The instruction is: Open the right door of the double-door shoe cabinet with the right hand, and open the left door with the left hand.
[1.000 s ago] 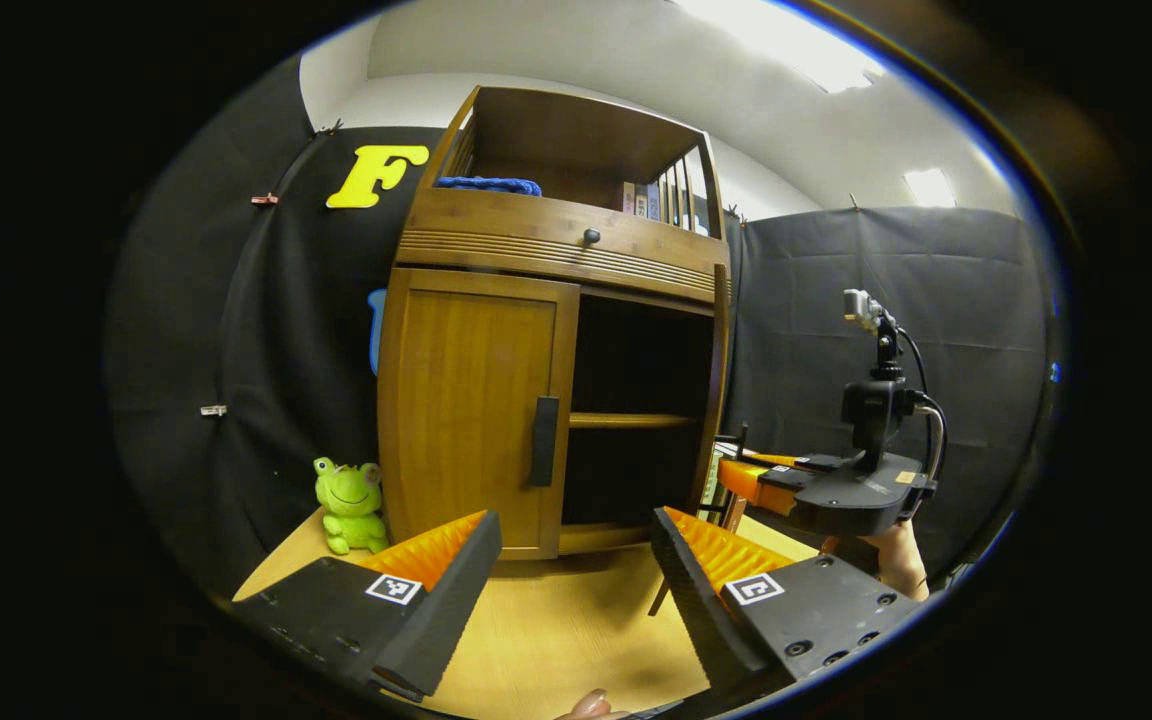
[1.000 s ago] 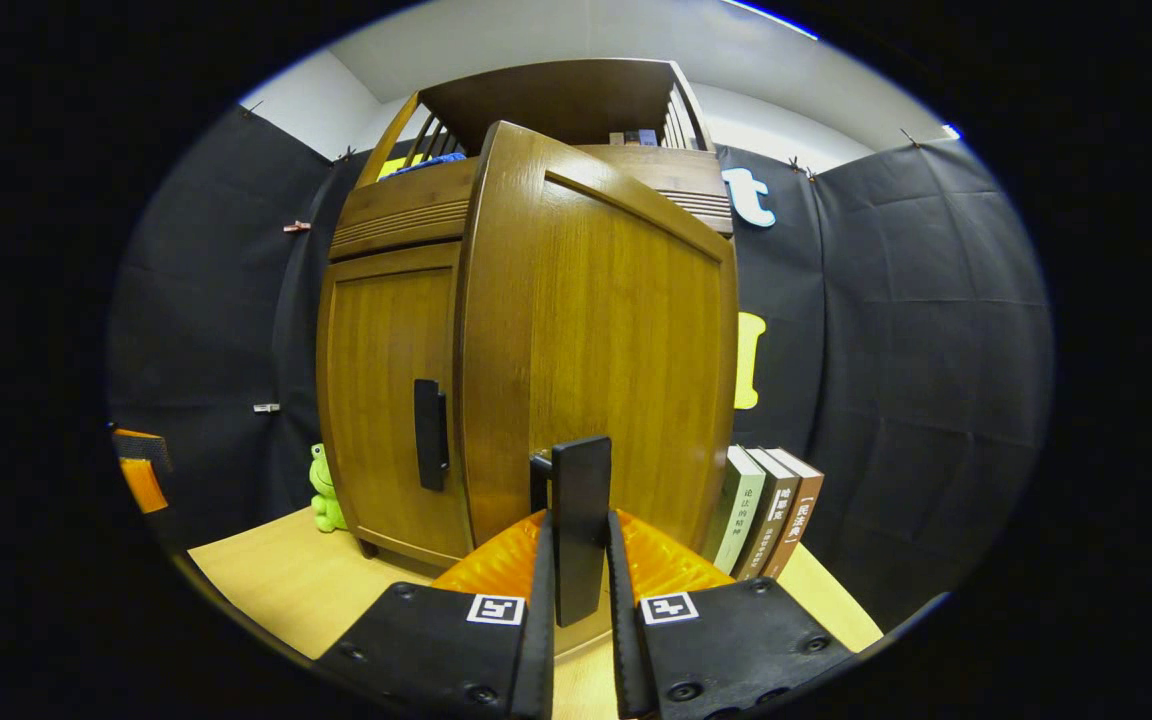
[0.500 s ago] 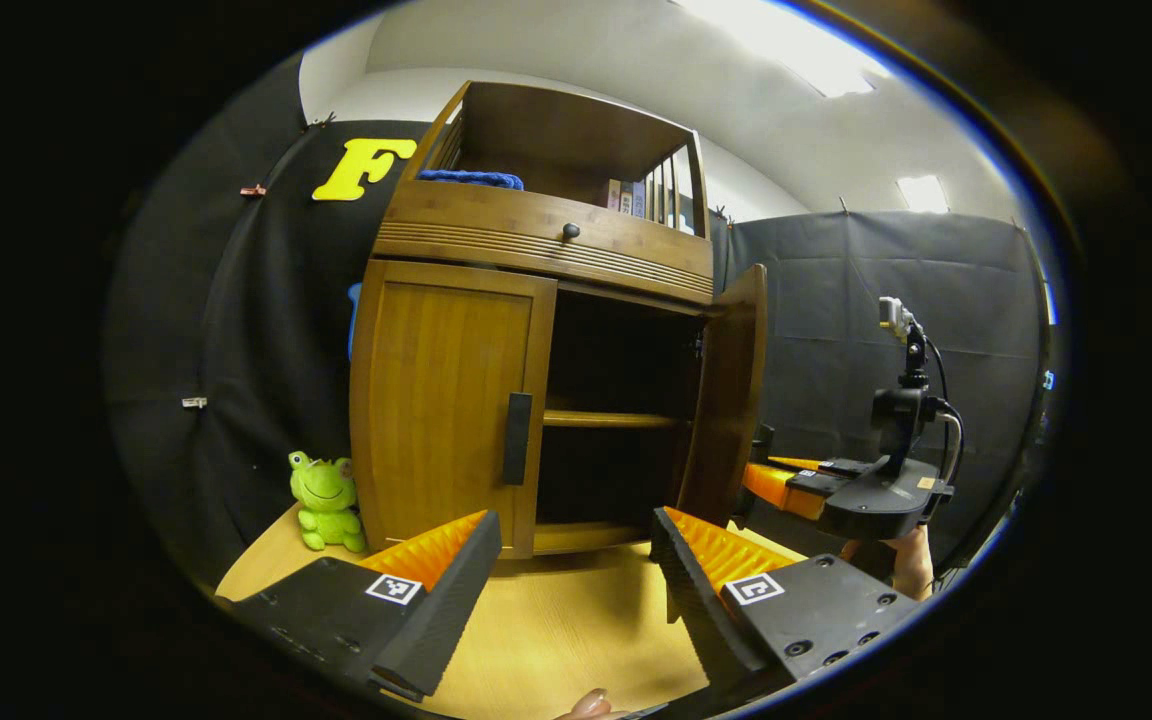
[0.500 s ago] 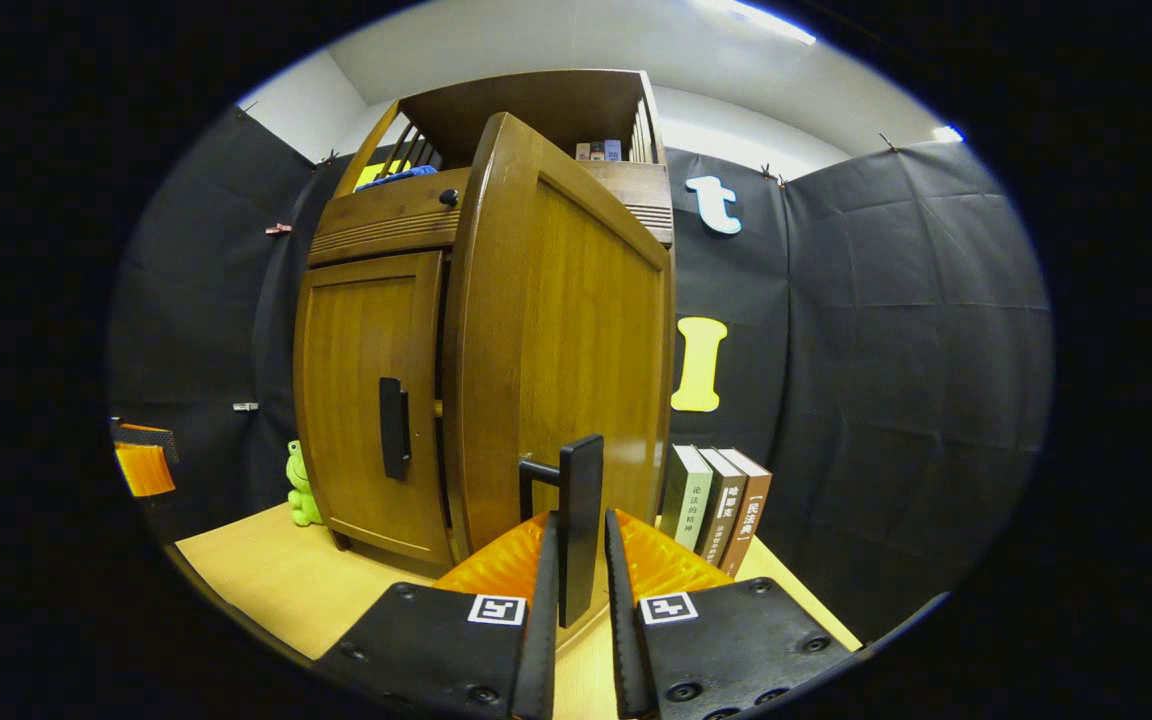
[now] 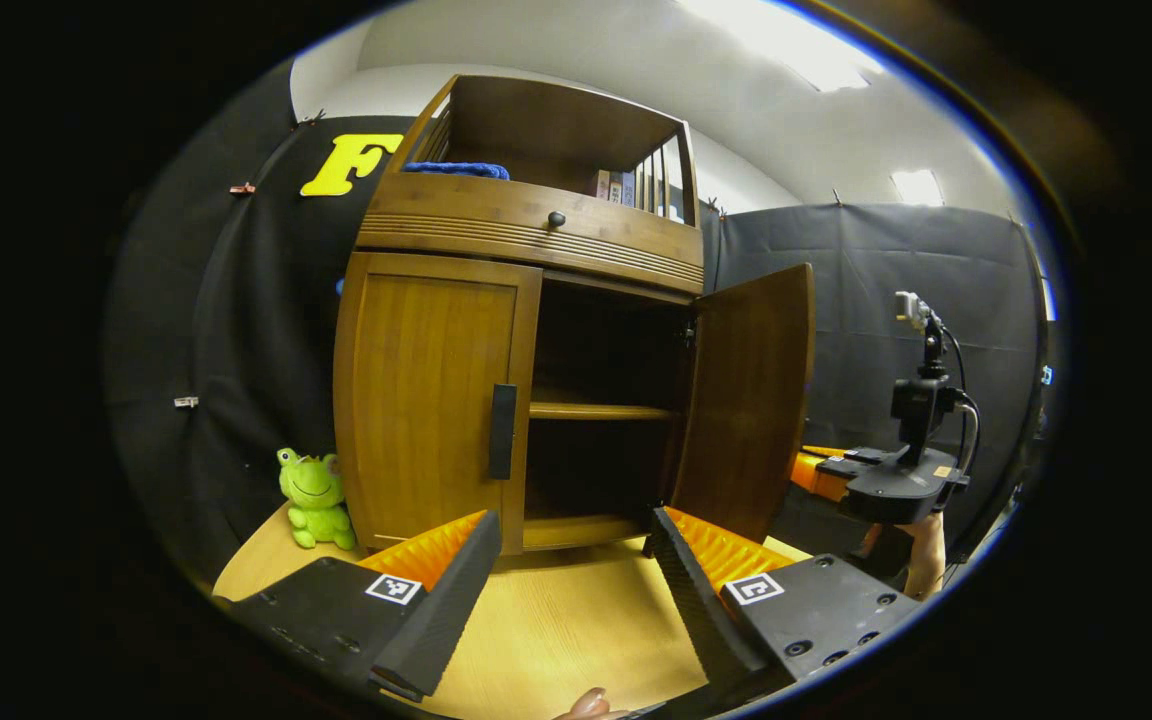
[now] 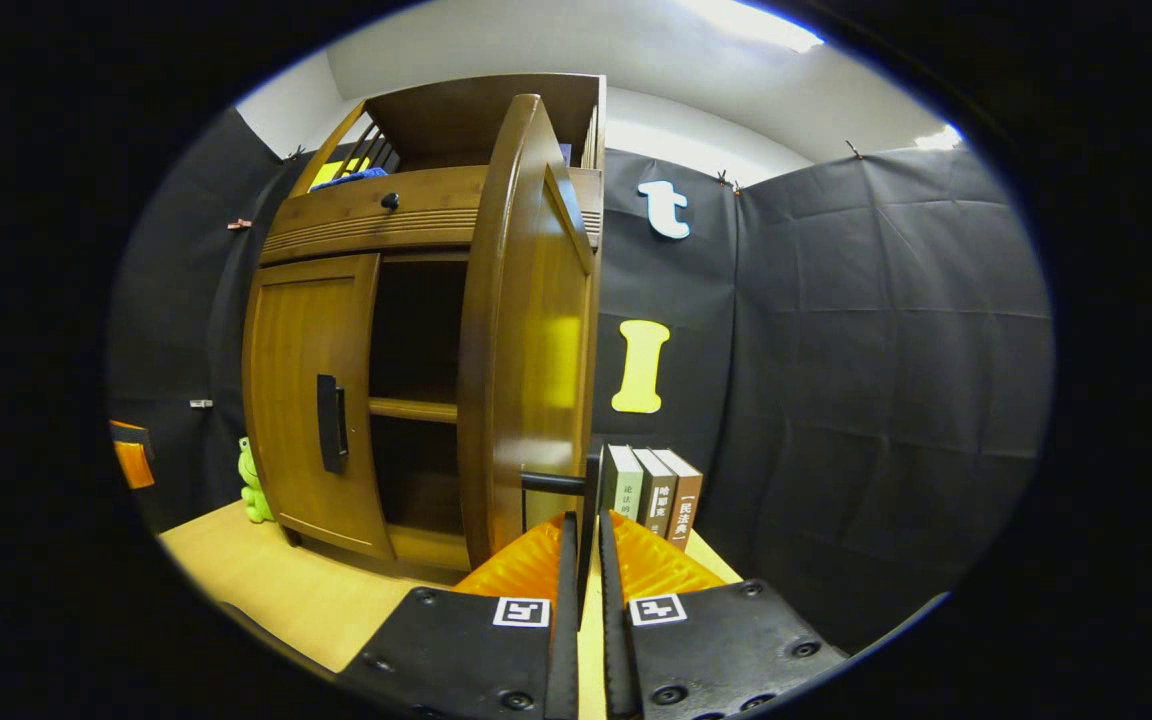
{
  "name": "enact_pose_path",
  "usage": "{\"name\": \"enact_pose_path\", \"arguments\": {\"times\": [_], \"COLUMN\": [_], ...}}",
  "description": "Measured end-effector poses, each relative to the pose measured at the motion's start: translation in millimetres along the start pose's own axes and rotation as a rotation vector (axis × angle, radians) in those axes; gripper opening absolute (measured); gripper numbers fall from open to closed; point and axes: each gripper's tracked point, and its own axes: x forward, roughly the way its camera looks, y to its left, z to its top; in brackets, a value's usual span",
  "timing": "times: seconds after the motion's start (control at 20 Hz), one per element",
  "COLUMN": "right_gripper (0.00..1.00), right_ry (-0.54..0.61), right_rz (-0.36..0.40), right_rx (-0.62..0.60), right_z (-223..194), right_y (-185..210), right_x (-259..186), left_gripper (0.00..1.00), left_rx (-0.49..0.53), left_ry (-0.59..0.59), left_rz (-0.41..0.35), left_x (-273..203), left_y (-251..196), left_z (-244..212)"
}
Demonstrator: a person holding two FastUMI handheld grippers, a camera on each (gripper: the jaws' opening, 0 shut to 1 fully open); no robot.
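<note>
The wooden shoe cabinet (image 5: 526, 225) stands on a light table. Its right door (image 5: 751, 400) is swung wide, showing a dark inside with one shelf (image 5: 591, 411). The left door (image 5: 431, 400) is closed, its dark handle (image 5: 502, 431) on the inner edge. My left gripper (image 5: 566, 560) hangs open in front of the cabinet's base, short of that handle. In the right gripper view the right door (image 6: 526, 330) shows nearly edge-on, and my right gripper (image 6: 584, 550) is shut on its dark handle (image 6: 588, 495). The right gripper (image 5: 881, 485), held by a hand, shows at the right of the left gripper view.
A green frog plush (image 5: 313, 497) sits left of the cabinet. Three books (image 6: 651, 493) stand to its right by the cloth wall. A drawer with a knob (image 5: 556, 218) and an open top shelf holding a blue thing (image 5: 456, 170) sit above the doors.
My right gripper has pulled the right door from partly ajar to wide open, uncovering the inside shelf. My left gripper has stayed open and shifted slightly against the cabinet.
</note>
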Motion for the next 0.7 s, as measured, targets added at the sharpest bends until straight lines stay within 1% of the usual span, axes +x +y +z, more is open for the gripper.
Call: {"name": "enact_pose_path", "arguments": {"times": [0.05, 0.1, 0.15, 0.2, 0.25, 0.55, 0.7], "right_gripper": [0.13, 0.12, 0.05, 0.18, 0.12, 0.12, 0.11], "right_ry": [0.000, 0.001, 0.002, 0.003, 0.000, -0.006, -0.010], "right_rz": [-0.002, 0.000, 0.003, 0.006, 0.007, -0.002, -0.025], "right_rx": [-0.003, -0.002, 0.000, -0.001, -0.006, -0.022, -0.044], "right_z": [-1.2, -2.0, -3.3, -3.4, -3.1, -3.6, -3.0], "right_y": [-4.0, -6.5, -7.9, -9.3, -11.2, -18.9, -27.5], "right_x": [-0.4, 0.8, 1.2, 0.9, -0.2, -5.1, -10.3], "left_gripper": [0.92, 0.94, 0.94, 0.94, 0.94, 0.94, 0.94], "left_rx": [-0.002, -0.006, -0.013, -0.019, -0.023, -0.016, -0.018], "left_ry": [-0.005, -0.008, -0.010, -0.011, -0.012, -0.008, -0.008], "left_rz": [0.002, 0.001, -0.002, -0.009, -0.015, -0.021, -0.022], "left_x": [1.3, 3.0, 4.8, 6.4, 6.7, 9.4, 11.4], "left_y": [-0.8, -1.4, -3.5, -6.6, -9.5, -14.5, -15.0], "left_z": [1.6, 2.0, 4.2, 4.4, 5.7, 4.1, 4.4]}}
